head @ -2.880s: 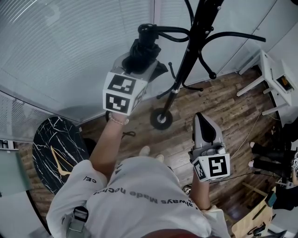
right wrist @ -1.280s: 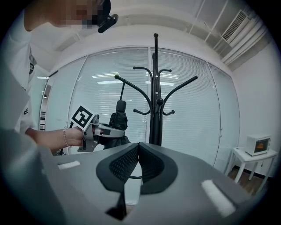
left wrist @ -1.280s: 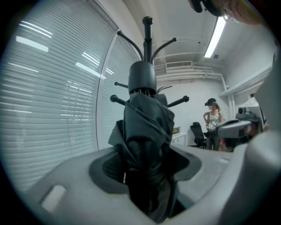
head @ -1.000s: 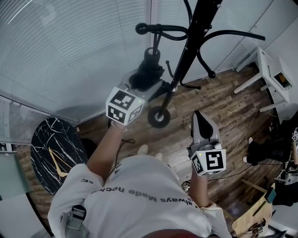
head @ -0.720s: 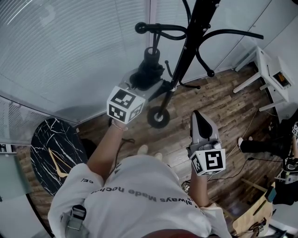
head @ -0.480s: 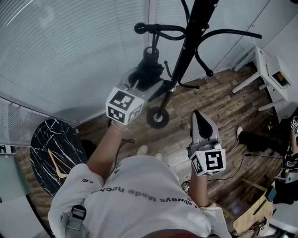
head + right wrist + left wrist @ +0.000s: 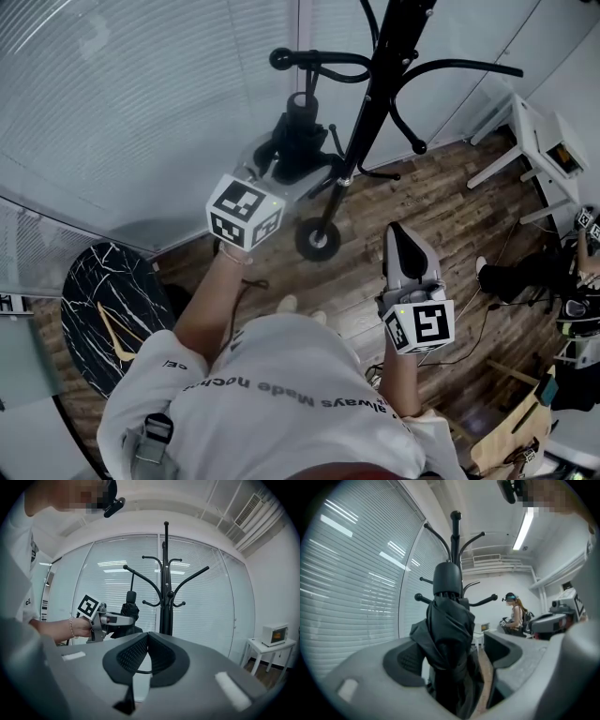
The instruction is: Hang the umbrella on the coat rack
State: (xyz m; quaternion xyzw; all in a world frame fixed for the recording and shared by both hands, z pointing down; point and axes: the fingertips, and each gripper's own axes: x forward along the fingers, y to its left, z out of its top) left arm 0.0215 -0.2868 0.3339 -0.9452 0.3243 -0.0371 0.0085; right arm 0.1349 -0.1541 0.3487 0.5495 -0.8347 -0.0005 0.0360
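Head view, looking steeply down a person's white shirt to a wood floor (image 7: 450,206). At far left stands a round black marble table (image 7: 98,314). Next to the right, the left gripper (image 7: 292,157) reaches forward at a level angle. Its jaws are opening around a folded black umbrella (image 7: 300,122), and the left gripper view shows daylight beside the right pad, so the pads are letting go rather than squeezing.

The umbrella sits upright between the jaws, close beside the black coat rack (image 7: 375,94). What looks like a thin strap runs from its top to a curved rack arm (image 7: 323,64), so it probably already hangs there, though the loop is too fine to confirm.

Right of the rack, the right gripper (image 7: 400,234) is held low and well apart from both. Its jaws are pressed together on nothing, as the right gripper view shows. A small white table (image 7: 539,131) stands at far right.

The umbrella is likely light. Its bunched fabric is soft and will give and slide under the pads, while the shaft inside and the rounded handle (image 7: 447,579) are stiff. The firmest hold would be across the wrapped middle, over the shaft, or on the hard handle. Once freed it may swing on its strap.
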